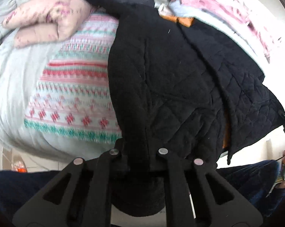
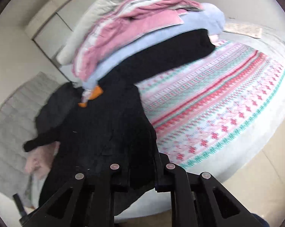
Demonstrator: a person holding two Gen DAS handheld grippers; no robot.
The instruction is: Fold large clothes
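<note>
Both my tongs, left (image 1: 138, 162) and right (image 2: 141, 179), pinch jacket (image 1: 170, 75) hem; spread on bed (image 1: 13, 79), folding barely begun.

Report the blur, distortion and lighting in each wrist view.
Left wrist view: motion blur smears the patterned blanket; the black quilted jacket stays sharper; fisheye bends the edges. Right wrist view: heavier blur on the pink and blue pile; the jacket reads as featureless black; soft, even light.

Black quilted jacket (image 1: 170, 79) (image 2: 104, 132) draped over bed, rumpled.
</note>
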